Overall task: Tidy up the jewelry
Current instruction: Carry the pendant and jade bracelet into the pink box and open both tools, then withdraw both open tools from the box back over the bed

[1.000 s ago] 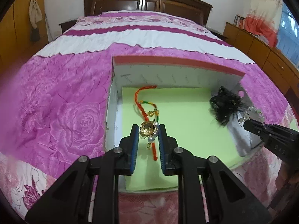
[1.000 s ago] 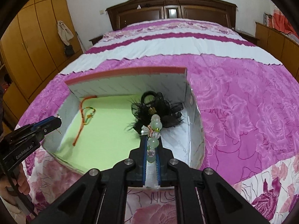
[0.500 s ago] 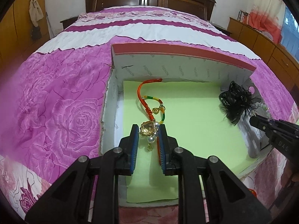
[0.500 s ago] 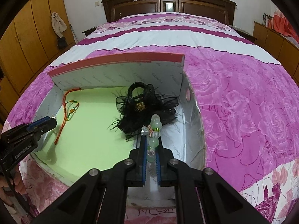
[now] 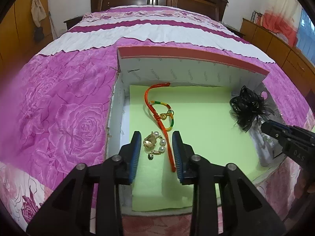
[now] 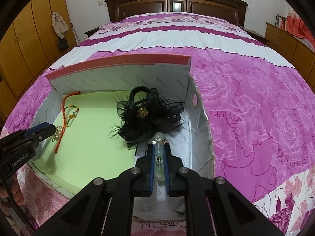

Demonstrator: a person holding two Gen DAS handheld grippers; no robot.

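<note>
An open white box with a red rim (image 5: 187, 55) lies on the bed, lined with a green foam pad (image 5: 206, 127). My left gripper (image 5: 156, 135) hovers over the pad's left part with its jaws opening. A gold and pearl brooch (image 5: 152, 144) lies loose on the foam between them, touching neither pad. A red cord bracelet (image 5: 157, 114) runs beside it. My right gripper (image 6: 159, 146) is at the box's right side, its jaws also opening. A pale green bead bracelet (image 6: 158, 137) rests between its blue pads on the white floor. A black feather hair piece (image 6: 145, 116) sits just ahead.
A pink rose-patterned bedspread (image 5: 65, 122) surrounds the box. The box's back wall (image 6: 128, 78) stands upright. A dark wooden headboard (image 6: 177, 5) is at the far end, with wardrobes (image 6: 29, 39) on the left and a low cabinet (image 5: 271, 39) on the right.
Both grippers came down closer to the box. The left jaws parted and the gold brooch dropped onto the foam. The right jaws widened slightly and the bead bracelet slid lower between them.
</note>
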